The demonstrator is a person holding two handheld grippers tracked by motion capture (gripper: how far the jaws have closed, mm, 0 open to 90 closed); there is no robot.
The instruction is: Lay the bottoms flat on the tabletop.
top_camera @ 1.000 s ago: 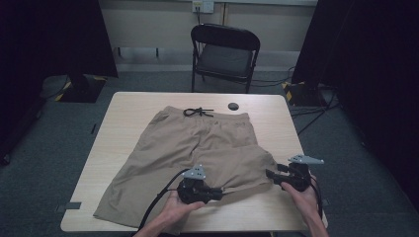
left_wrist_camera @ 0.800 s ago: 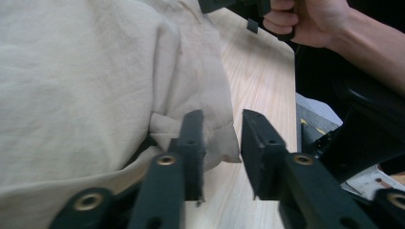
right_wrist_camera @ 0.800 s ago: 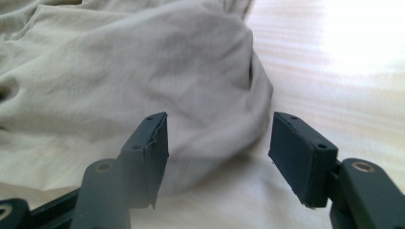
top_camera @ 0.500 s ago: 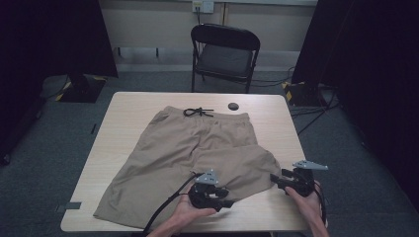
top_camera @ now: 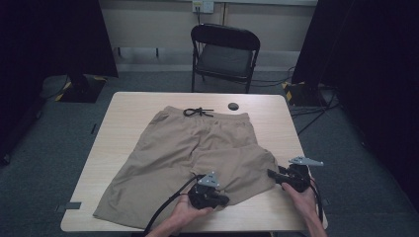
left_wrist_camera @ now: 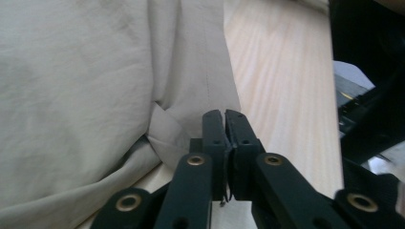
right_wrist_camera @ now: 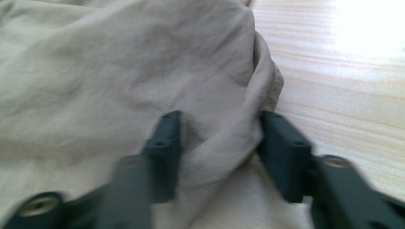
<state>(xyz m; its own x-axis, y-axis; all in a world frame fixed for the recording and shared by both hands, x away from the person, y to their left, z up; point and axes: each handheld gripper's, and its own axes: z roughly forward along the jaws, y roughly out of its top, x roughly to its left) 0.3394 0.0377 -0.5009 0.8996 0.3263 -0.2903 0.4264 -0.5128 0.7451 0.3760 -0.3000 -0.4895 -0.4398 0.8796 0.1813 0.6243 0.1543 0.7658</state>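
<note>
High view: khaki shorts (top_camera: 197,158) flat on table (top_camera: 128,111); left gripper (left_wrist_camera: 224,119) clamped at hem, cloth between jaws unclear; right gripper (right_wrist_camera: 217,138) spread around leg fold, probably to pinch

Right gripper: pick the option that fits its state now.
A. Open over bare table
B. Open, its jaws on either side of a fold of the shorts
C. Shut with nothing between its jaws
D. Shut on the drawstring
B: in the right gripper view the right gripper has its jaws spread apart, with a raised fold of the shorts between them.
</note>
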